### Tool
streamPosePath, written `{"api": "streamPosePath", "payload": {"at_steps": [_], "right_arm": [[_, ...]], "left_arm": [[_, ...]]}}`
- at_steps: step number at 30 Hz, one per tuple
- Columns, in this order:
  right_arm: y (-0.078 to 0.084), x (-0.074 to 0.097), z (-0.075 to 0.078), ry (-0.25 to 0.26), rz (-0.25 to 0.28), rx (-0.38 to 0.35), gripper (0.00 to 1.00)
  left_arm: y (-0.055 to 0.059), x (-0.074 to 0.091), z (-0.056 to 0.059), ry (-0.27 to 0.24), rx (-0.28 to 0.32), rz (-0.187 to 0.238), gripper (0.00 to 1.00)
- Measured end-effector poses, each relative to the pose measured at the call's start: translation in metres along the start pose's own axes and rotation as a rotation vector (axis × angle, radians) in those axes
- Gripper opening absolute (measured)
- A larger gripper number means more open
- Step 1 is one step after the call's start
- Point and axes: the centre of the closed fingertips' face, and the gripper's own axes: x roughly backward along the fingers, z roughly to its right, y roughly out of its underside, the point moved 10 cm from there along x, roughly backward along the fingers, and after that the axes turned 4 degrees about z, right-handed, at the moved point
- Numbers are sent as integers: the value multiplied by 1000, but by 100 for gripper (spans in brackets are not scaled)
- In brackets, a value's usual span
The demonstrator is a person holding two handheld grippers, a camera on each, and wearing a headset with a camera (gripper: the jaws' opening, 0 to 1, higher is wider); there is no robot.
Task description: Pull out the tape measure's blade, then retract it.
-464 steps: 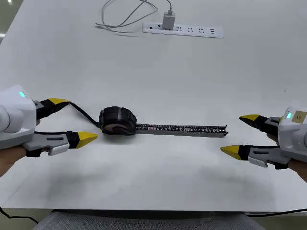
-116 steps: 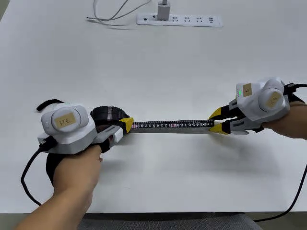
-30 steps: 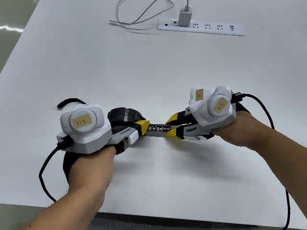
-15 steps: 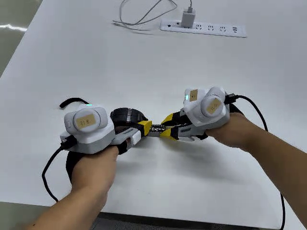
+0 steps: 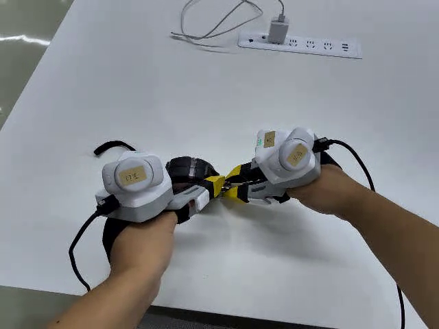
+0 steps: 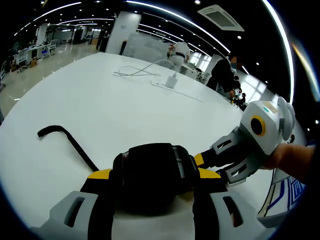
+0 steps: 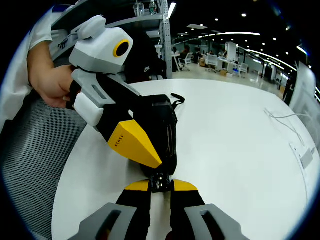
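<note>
I hold the left gripper (image 6: 151,176) clamped on the tape measure's case (image 5: 186,168), near-centre on the table (image 5: 329,123). The right gripper (image 5: 232,184) pinches the blade tip (image 7: 160,179) just beside it. The case looks rigid and weighty, so I grip its sides. The blade looks thin and springy, so I hold it at the hook.

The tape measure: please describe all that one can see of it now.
The tape measure is a round black case, plastic or rubber by its look, resting on the white table. The left gripper clamps the case between its jaws. The blade is almost fully inside; its short end sticks out, pinched by the right gripper. A black wrist strap trails from the case over the table.
</note>
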Motion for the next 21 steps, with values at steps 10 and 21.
{"api": "streamPosePath", "payload": {"at_steps": [10,21], "right_arm": [[-1,-2,0,2,5,-10,11],[0,-1,-2,15,-4,-13,16]], "left_arm": [[0,-1,-1,3,4,4,60],[2,-1,-1,13,-29,22,62]]}}
